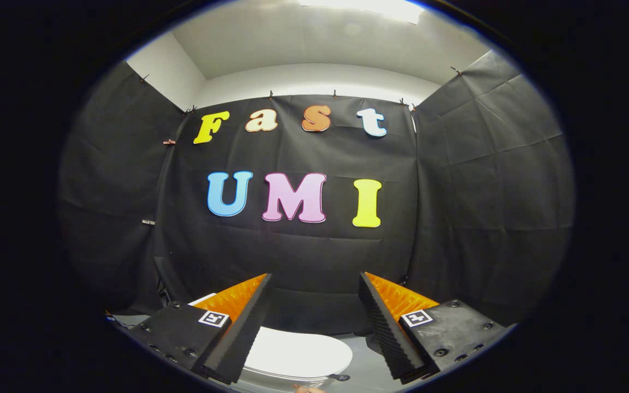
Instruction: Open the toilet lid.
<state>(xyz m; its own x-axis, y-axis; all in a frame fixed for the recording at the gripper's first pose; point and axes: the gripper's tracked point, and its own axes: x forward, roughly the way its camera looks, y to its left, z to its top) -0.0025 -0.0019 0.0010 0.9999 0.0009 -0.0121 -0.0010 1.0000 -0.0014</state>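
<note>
Black cloth [314,245] covers most of the frame, hung in three creased panels across the back and both sides and clipped along its top edge by small clamps [169,142]. Above it, in the upper part of the frame, a plain white wall [314,82] and ceiling show, with a bright light panel [369,8] at the very top. Nothing stands between the camera and the cloth except the gripper [314,284] itself.

Its two fingers rise from the lower left and lower right, wedge-shaped, with ridged inner faces and small square markers on their flat bases. They stand wide apart and hold nothing; the space between them is bare.

Low in the frame, between the fingers and below their tips, lies the toilet lid [298,355]: smooth, glossy white, oval, lying flat and shut. Its left part is hidden behind the left finger. It sits over a pale grey floor [366,365]. A small dark object [339,377] sits at the lid's lower right edge; what it is cannot be told.
</note>
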